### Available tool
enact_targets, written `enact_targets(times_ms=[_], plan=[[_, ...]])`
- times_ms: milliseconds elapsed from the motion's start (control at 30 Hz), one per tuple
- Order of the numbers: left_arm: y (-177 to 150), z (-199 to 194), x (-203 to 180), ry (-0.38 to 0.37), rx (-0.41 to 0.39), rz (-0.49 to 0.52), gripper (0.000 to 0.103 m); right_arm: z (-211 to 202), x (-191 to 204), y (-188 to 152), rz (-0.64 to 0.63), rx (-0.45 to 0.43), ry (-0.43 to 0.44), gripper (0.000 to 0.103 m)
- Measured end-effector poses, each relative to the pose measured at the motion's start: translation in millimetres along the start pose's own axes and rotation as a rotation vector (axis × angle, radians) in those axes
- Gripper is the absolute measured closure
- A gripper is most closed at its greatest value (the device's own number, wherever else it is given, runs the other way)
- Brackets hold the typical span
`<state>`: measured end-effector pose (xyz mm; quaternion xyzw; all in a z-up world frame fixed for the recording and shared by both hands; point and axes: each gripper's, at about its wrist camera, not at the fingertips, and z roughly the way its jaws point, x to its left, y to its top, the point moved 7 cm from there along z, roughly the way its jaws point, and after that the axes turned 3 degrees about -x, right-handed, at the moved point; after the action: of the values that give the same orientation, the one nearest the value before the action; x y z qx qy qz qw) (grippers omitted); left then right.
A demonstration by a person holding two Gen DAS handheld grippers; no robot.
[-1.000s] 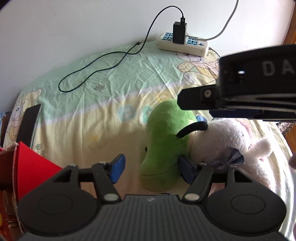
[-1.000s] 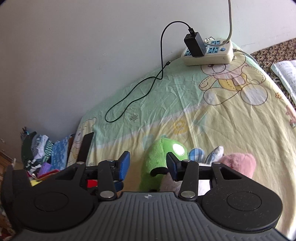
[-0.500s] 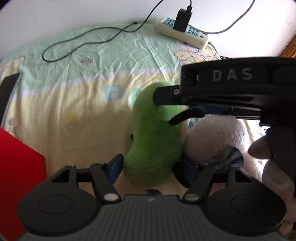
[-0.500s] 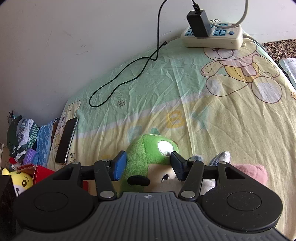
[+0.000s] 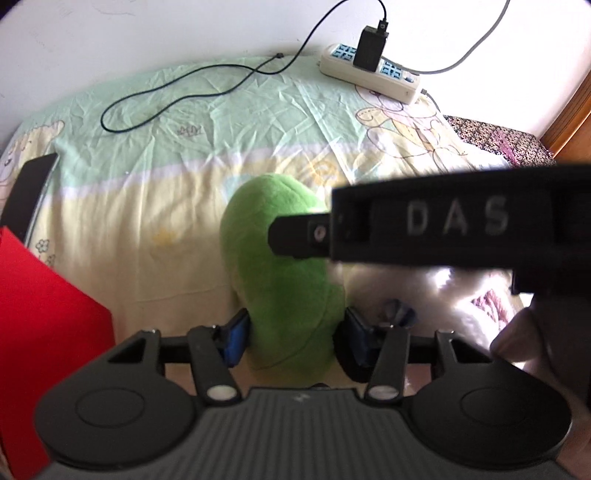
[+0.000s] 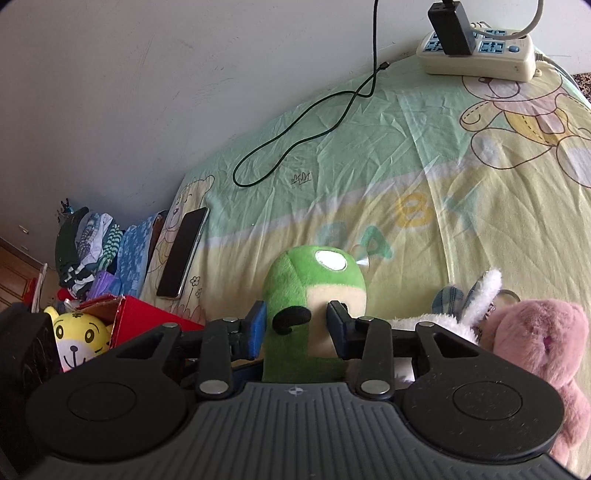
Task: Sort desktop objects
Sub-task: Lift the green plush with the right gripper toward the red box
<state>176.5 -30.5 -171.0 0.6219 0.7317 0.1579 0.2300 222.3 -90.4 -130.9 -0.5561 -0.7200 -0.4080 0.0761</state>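
**Both grippers on the green plush toy**

The left gripper [image 5: 291, 338] has its blue-padded jaws pressed against the lower body of the soft green plush toy [image 5: 280, 266], pinching it from both sides; the toy lies on the pastel green-and-yellow bed sheet printed with teddy bears [image 5: 177, 206]; the right gripper [image 6: 295, 328] straddles the same toy's head, its jaws closing, the pads against the green cheek and cream face; a fluffy white plush toy [image 6: 476, 302] lies just beside the green one, and a fuzzy pink plush toy [image 6: 535, 332] touches the white one; to the left, a red cardboard box [image 6: 147, 317] holds a yellow plush tiger [image 6: 79, 336]; beyond the box a black smartphone [image 6: 183, 253] lies flat near the sheet's edge; farther off a thin black charging cable [image 6: 303, 122] loops across the sheet; at the far end, against the wall, a cream power strip with blue sockets [image 6: 480, 55] carries a black plug-in charger [image 6: 450, 26].
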Motion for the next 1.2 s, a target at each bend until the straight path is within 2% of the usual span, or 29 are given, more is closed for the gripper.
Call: enact_targets(times_ms=[100,267,467,667,867,1200], plan=[[-3,-4,3,-0.002,0.007,-0.011,0.050,1,4,-4,-0.007,0.009,-0.002,0.062],[-8,-26,-1,0.006,-0.034,-0.004,0.051,-16,20,-9,-0.043,-0.018,0.013,0.062],[-17,-70,-9,0.006,-0.095,0.026,0.050,-51,45,-19,-0.124,-0.061,0.038,0.062],[-44,-108,-18,0.037,-0.135,0.063,0.051,-79,62,-44,-0.176,-0.070,0.066,0.062],[-82,-122,-18,0.050,-0.118,0.080,0.051,-91,70,-81,-0.227,-0.014,0.080,0.062],[-152,-122,-14,0.023,-0.024,0.065,0.050,-89,66,-148,-0.190,0.151,0.098,0.062]])
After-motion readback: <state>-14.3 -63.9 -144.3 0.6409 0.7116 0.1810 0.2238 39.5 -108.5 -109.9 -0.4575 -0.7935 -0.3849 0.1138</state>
